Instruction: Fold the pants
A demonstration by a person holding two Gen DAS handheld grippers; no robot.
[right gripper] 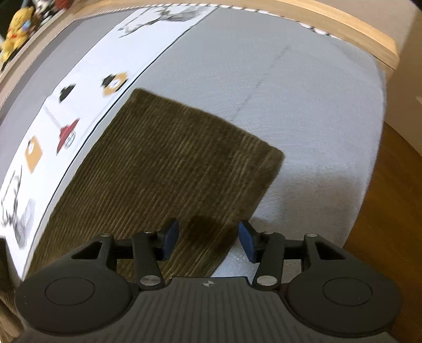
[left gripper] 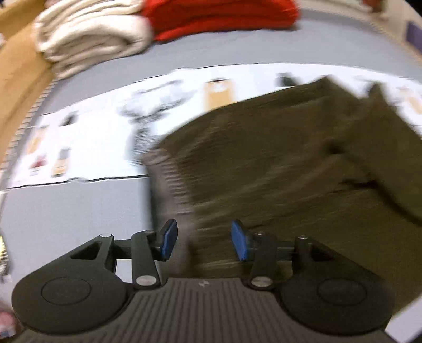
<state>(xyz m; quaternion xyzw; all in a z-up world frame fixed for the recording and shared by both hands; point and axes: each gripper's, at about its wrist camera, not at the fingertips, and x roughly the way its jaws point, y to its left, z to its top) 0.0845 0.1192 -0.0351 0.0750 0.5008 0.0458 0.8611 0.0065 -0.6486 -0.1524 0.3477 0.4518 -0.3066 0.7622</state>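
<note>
Olive-brown corduroy pants lie on a grey bed cover, partly over a white printed strip. In the left wrist view, which is motion-blurred, the waist end spreads to the right. My left gripper is open and empty, just above the pants' left edge. In the right wrist view a pant leg lies flat, its hem toward the far right. My right gripper is open and empty, hovering over the leg's near right edge.
A cream folded blanket and a red folded garment sit at the back. The white printed strip runs beside the pants. A wooden bed frame borders the cover, with wood floor at right. Plush toys sit far left.
</note>
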